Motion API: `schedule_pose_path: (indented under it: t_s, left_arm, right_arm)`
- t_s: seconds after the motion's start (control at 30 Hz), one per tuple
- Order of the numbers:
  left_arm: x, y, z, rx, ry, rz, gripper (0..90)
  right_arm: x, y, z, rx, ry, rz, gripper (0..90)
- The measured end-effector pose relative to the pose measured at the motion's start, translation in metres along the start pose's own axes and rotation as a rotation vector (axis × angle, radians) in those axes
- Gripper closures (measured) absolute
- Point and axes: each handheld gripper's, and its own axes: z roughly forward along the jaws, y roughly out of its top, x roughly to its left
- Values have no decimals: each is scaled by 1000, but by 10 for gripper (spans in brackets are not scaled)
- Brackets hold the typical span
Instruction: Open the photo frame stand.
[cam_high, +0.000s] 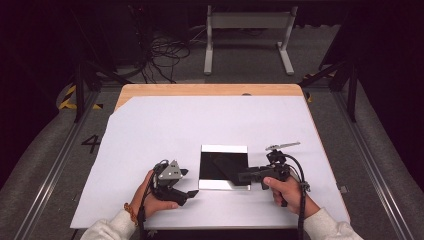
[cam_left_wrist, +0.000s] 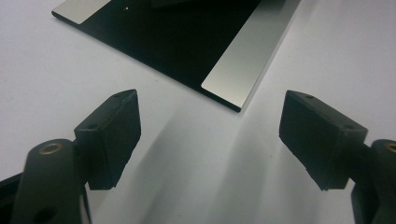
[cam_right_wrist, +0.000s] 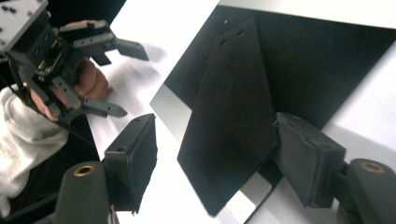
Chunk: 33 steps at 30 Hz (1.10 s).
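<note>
Table (cam_high: 150, 90) of pale wood carries a large white sheet (cam_high: 165, 130), and near the sheet's near edge, about midway between the two hands, lies a flat black panel (cam_high: 223, 165) with silver strips along its far and near edges. The left gripper (cam_high: 189, 183) sits just left of the panel, held in the person's left hand (cam_high: 156, 200); its jaws stand wide apart with nothing between them, and in the left gripper view one corner of the panel (cam_left_wrist: 187, 42) lies just beyond the gap, apart from both pads. The right gripper (cam_high: 243, 176) reaches in from the right over the panel's near right corner, held in the right hand (cam_high: 286, 189). In the right gripper view its jaws are also spread, and a dark triangular piece with two small holes near its tip lies over the panel (cam_right_wrist: 327, 60); one edge of this piece touches the right-hand pad, while the other pad stands clear. Whether that piece is gripped I cannot tell.
</note>
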Motion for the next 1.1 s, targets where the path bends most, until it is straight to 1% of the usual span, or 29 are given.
schedule_pose_path:
  t_s: [0.1,0.13,0.17,0.2,0.23,0.27,0.33,0.4,0.43,0.47,0.5,0.53,0.57,0.6,0.63,0.67,0.73,0.77,0.83,0.87,0.9,0.93,1.03,1.07,1.1]
  left_arm:
    - [0,0,1,3,-1,-1,216]
    - [0,0,1,5,-2,0,217]
    - [0,0,2,13,2,6,219]
    - [0,0,3,13,0,4,220]
    - [0,0,3,11,-3,4,222]
    - [0,0,3,11,-3,9,243]
    - [0,0,3,14,-7,8,251]
    - [-1,0,4,18,-9,10,274]
    - [-1,0,4,26,-12,15,332]
    - [-1,-1,5,45,-35,18,419]
    - [-1,-1,5,45,-35,18,457]
    - [-1,-1,6,48,-45,13,457]
    - [-1,-1,7,50,-51,17,501]
    - [-1,-1,6,49,-50,17,563]
    - [-1,-1,6,47,-65,15,605]
    - [-2,0,6,56,-81,29,660]
    - [-3,0,7,62,-65,42,705]
    - [-2,1,7,59,-75,41,733]
    - [0,0,9,51,-78,14,772]
    - [2,-1,9,46,-89,8,801]
    - [3,-2,9,38,-100,-8,810]
    - [4,-3,9,32,-106,-13,812]
    - [4,-2,9,34,-104,-12,817]
    - [4,-2,9,33,-105,-14,817]
    - [3,-2,9,33,-104,-13,817]
  right_arm:
    - [-1,2,3,-19,8,-7,343]
    - [-1,3,5,-17,21,4,346]
    - [-1,3,6,-13,23,6,352]
    - [0,4,8,-10,20,-6,358]
    - [0,4,10,-5,24,-5,362]
    - [-1,4,11,2,32,0,368]
    - [0,4,14,4,23,0,390]
    - [0,4,15,7,16,-2,394]
    - [1,3,18,18,10,-5,421]
    - [1,3,18,21,1,-17,424]
    - [1,3,18,21,1,-17,424]
    - [0,3,18,25,6,-16,423]
    - [-1,3,18,23,11,-12,422]
    - [-1,3,17,22,16,-8,412]
    - [-1,3,17,24,20,-11,404]
    - [-1,3,17,23,24,-10,395]
    - [0,3,17,19,27,-10,394]
    - [-1,3,18,17,27,-8,396]
    - [0,3,19,20,42,-2,403]
    - [0,2,19,16,52,1,396]
    - [1,3,19,11,54,2,396]
    - [1,3,18,-2,65,8,405]
    - [3,5,16,-12,68,0,409]
    - [3,5,16,-17,78,8,407]
    - [3,7,15,-16,72,-1,429]
